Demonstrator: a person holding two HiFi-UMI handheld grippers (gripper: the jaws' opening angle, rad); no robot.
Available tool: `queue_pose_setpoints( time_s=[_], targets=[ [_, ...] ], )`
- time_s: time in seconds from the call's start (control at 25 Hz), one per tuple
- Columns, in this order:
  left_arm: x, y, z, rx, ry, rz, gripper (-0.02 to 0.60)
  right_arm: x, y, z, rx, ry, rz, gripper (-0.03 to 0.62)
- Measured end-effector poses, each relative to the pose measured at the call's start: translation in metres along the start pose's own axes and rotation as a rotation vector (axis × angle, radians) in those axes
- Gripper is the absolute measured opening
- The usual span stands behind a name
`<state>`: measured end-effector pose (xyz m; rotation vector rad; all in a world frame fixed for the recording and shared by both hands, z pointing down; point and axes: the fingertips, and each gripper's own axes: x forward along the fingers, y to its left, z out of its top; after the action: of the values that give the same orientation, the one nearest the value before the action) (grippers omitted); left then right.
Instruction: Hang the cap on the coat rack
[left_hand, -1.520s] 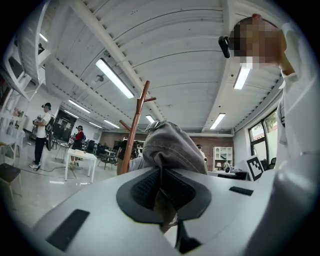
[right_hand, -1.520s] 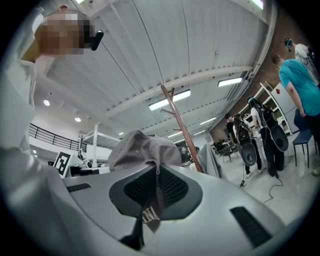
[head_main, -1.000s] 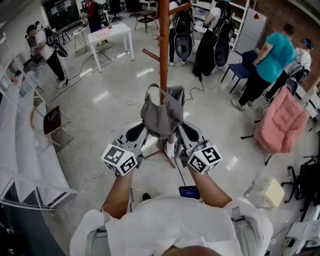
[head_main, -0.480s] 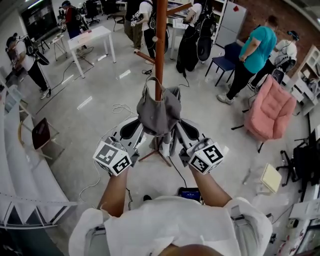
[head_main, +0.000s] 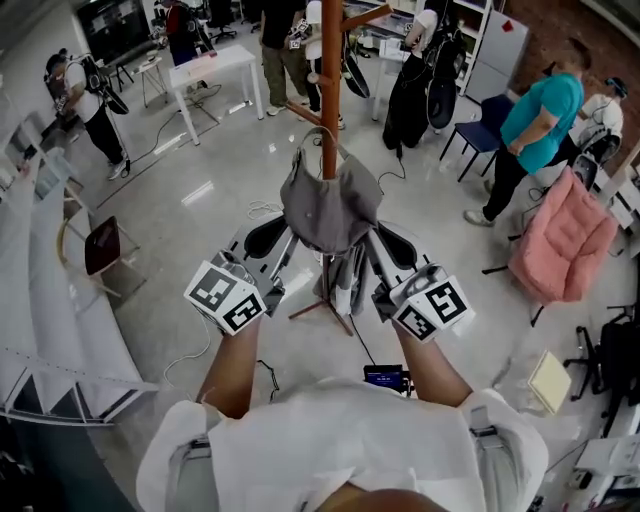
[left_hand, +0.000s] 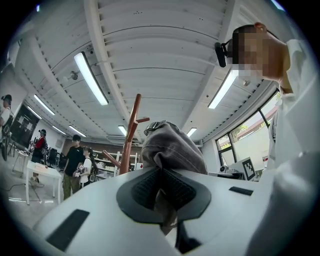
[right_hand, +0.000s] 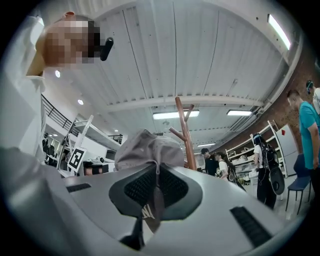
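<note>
Head view, looking steeply down: holding a grey cap (head_main: 330, 205) up in front of the chest, in line with the brown pole of the coat rack (head_main: 330, 90) and below its pegs. Touching the pole or not, cannot tell. Not hung on any peg. Gripping the cap's left side with the left tool (head_main: 286, 243), closed tight on bunched fabric. Gripping the right side with the right tool (head_main: 371, 245), closed on a cloth strip with white lettering. Standing on a glossy floor (head_main: 200, 190), well apart from a white table (head_main: 215, 65).
</note>
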<state>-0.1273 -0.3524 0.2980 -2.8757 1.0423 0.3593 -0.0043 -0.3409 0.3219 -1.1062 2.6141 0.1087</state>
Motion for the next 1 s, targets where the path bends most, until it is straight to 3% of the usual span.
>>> queue_pose_setpoints(
  time_s=[0.4,1.0],
  targets=[
    [0.013,0.0,0.056,0.075,-0.056,-0.014,0.028,0.018,-0.005,0.049,-0.035,-0.089,0.041,0.032],
    [0.019,0.011,0.082,0.097,-0.1,-0.028,0.026,0.038,-0.005,0.074,-0.086,-0.137,0.064,0.032]
  ],
)
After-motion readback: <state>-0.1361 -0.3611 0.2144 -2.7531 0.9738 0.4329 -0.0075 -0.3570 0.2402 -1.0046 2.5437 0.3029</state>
